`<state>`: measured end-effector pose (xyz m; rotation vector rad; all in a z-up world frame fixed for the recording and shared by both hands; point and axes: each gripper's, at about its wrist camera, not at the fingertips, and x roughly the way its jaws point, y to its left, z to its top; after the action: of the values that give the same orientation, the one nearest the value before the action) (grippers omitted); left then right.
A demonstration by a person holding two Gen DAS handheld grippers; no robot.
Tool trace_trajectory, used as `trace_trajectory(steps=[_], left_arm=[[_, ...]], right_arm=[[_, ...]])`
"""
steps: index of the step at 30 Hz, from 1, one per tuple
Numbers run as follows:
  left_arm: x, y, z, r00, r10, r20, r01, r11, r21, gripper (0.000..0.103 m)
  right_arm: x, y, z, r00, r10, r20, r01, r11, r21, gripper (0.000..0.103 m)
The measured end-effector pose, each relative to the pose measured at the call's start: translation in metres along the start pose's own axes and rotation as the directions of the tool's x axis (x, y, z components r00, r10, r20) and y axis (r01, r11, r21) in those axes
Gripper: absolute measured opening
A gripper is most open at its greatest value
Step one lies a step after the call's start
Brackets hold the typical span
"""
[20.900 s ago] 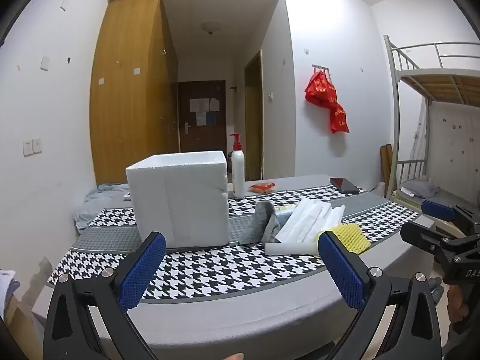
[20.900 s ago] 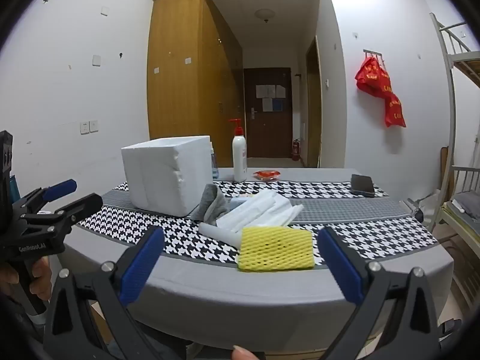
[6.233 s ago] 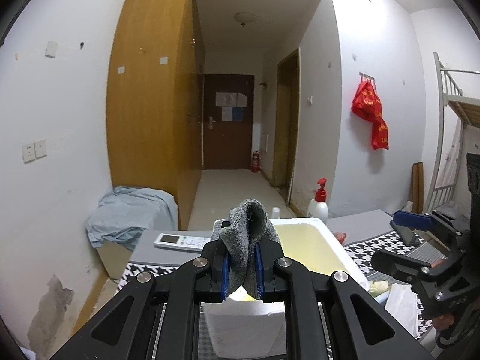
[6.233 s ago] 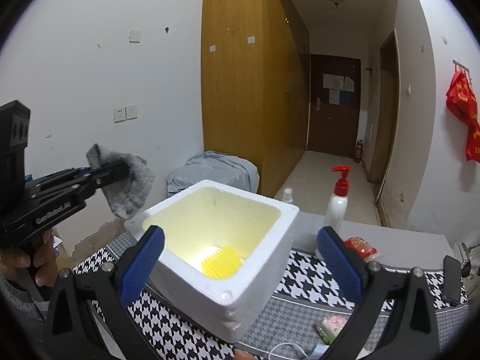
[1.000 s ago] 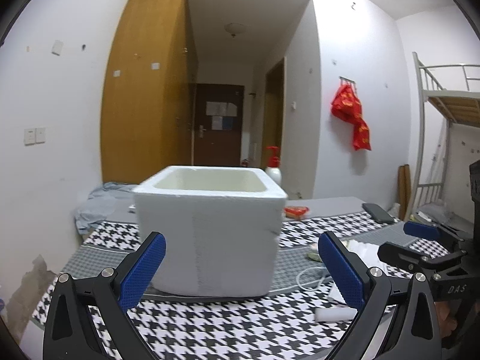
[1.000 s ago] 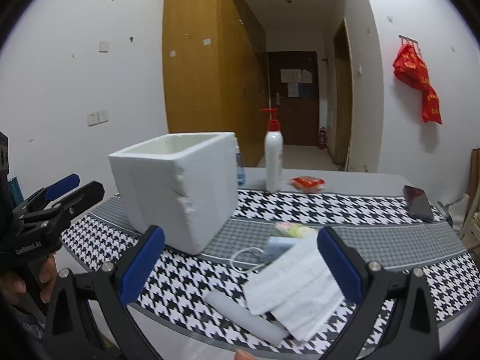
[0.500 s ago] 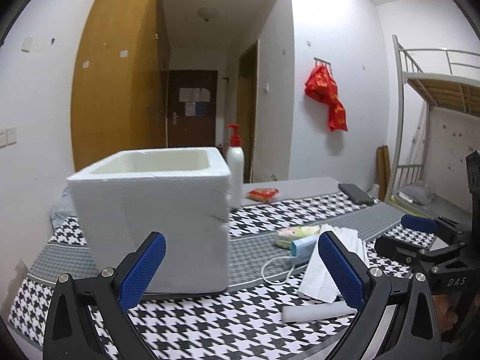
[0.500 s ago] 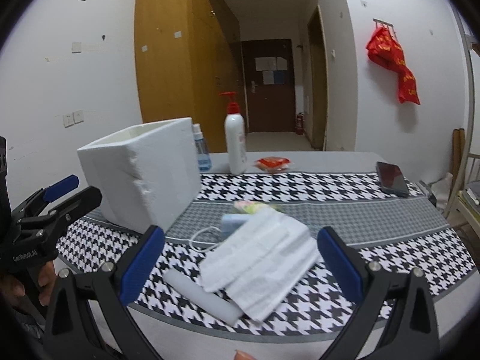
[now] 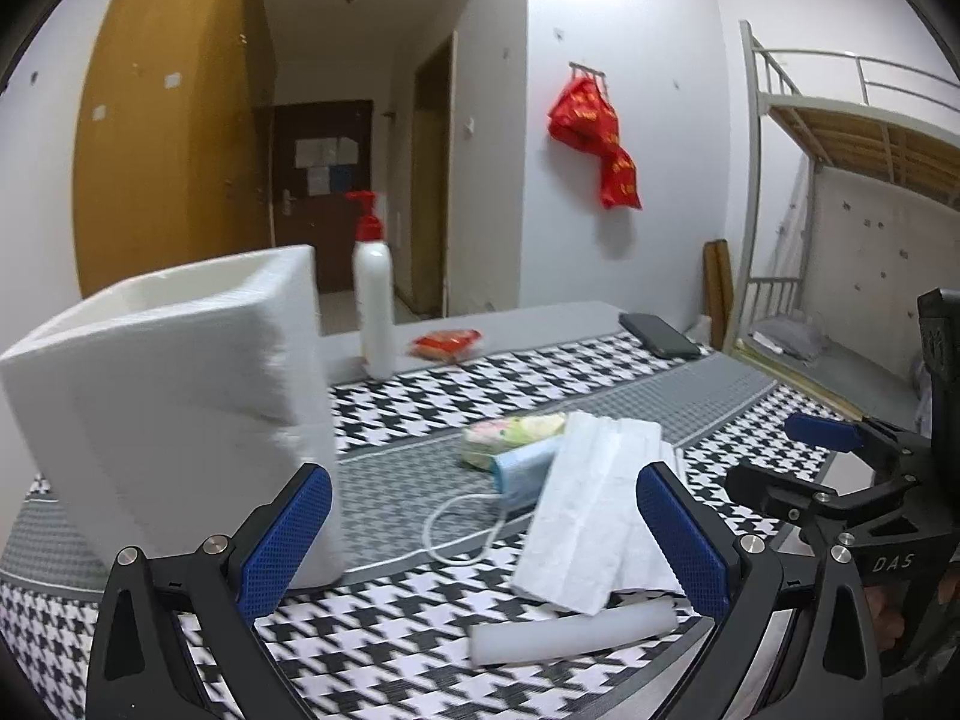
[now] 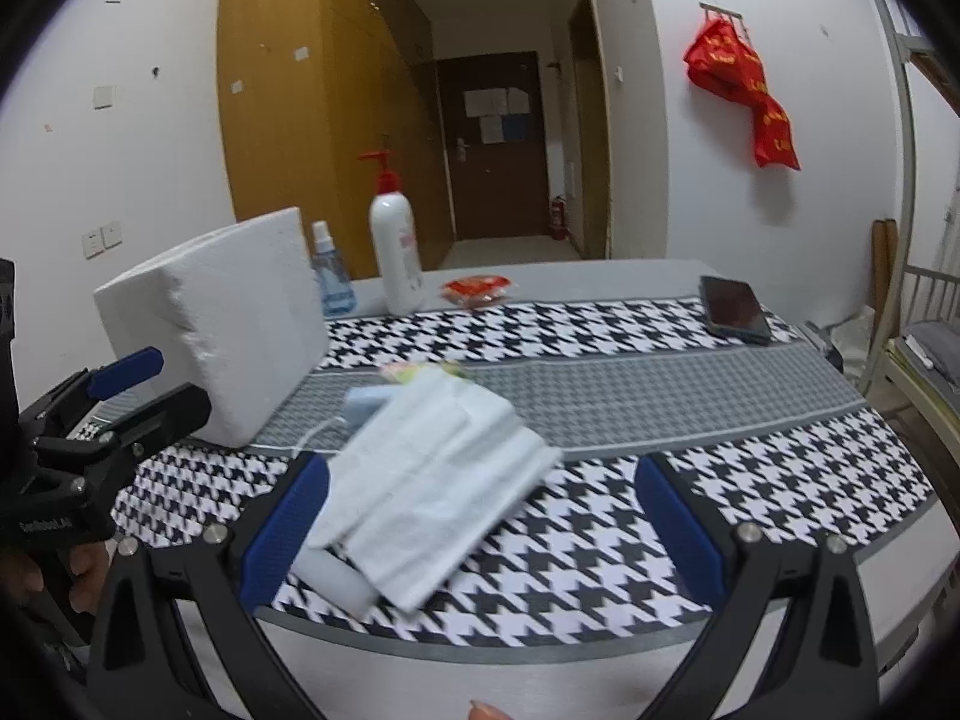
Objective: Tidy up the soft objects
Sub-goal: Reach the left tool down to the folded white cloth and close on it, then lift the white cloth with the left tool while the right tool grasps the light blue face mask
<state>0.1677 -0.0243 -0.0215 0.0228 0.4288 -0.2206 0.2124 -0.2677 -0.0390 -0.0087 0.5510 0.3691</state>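
Note:
A white foam box (image 9: pixel 174 384) stands open-topped at the table's left; it also shows in the right wrist view (image 10: pixel 216 324). To its right lie folded white cloths (image 9: pixel 594 510) (image 10: pixel 432 474), a white foam roll (image 9: pixel 570 633) (image 10: pixel 333 579), a blue face mask with ear loop (image 9: pixel 522 471) (image 10: pixel 366 402) and a floral tissue pack (image 9: pixel 510 429). My left gripper (image 9: pixel 480 534) is open and empty, low before the box and cloths. My right gripper (image 10: pixel 480 528) is open and empty, just in front of the cloths.
A pump bottle (image 9: pixel 373 306) (image 10: pixel 393 246), a small spray bottle (image 10: pixel 329 276), a red snack packet (image 9: pixel 444 345) (image 10: pixel 477 288) and a phone (image 9: pixel 660 336) (image 10: pixel 735 309) sit at the table's back. A bunk bed (image 9: pixel 852 192) stands to the right. The houndstooth table (image 10: pixel 690 396) edge is close below.
Both grippers have moved to the right and closer to the cloths. The box now sits further left in both views. Both stay open and empty.

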Motion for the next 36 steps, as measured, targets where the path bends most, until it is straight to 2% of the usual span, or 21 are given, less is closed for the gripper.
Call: trace_trajectory(steps=[5,11,15,18,21,24,26,30,31,34,36], left_arm=[[0.019,-0.02,-0.003,0.997,-0.048,-0.055,0.05,0.998,0.042,0.102],[0.041,-0.037,-0.004,0.985,-0.091,-0.144,0.098,0.994,0.04,0.099],[0.051,-0.048,-0.004,0.979,-0.077,-0.191,0.092,0.993,0.073,0.093],[0.061,-0.054,-0.005,0.968,-0.073,-0.238,0.094,0.992,0.08,0.089],[0.073,-0.058,-0.007,0.951,-0.084,-0.297,0.112,0.991,0.079,0.082],[0.082,-0.064,-0.01,0.936,-0.091,-0.34,0.128,0.988,0.089,0.079],[0.086,-0.067,-0.012,0.93,-0.092,-0.355,0.134,0.987,0.093,0.072],[0.091,-0.069,-0.016,0.918,-0.085,-0.387,0.136,0.985,0.105,0.047],[0.093,-0.069,-0.017,0.917,-0.084,-0.391,0.135,0.985,0.105,0.037],[0.091,-0.066,-0.017,0.918,-0.087,-0.386,0.133,0.987,0.095,0.019],[0.089,-0.065,-0.016,0.92,-0.1,-0.38,0.145,0.985,0.091,0.013]], right_arm=[[0.0,-0.02,-0.005,1.0,-0.022,-0.01,0.022,0.999,0.028,0.103],[0.003,-0.04,-0.013,0.998,-0.051,-0.036,0.053,0.998,0.043,0.103],[0.004,-0.051,-0.014,0.998,-0.053,-0.047,0.056,0.997,0.062,0.103],[0.003,-0.057,-0.014,0.998,-0.044,-0.037,0.047,0.996,0.076,0.103],[0.002,-0.061,-0.014,0.999,-0.035,-0.032,0.037,0.996,0.085,0.103],[0.001,-0.064,-0.016,0.999,-0.033,-0.031,0.035,0.995,0.09,0.103],[0.0,-0.065,-0.017,0.999,-0.035,-0.032,0.038,0.995,0.095,0.103],[0.0,-0.069,-0.018,0.999,-0.037,-0.037,0.04,0.994,0.101,0.103],[0.0,-0.069,-0.018,0.999,-0.035,-0.039,0.039,0.994,0.102,0.103],[0.001,-0.069,-0.018,0.999,-0.033,-0.043,0.037,0.994,0.098,0.103],[0.002,-0.067,-0.017,0.999,-0.029,-0.042,0.033,0.995,0.094,0.103]])
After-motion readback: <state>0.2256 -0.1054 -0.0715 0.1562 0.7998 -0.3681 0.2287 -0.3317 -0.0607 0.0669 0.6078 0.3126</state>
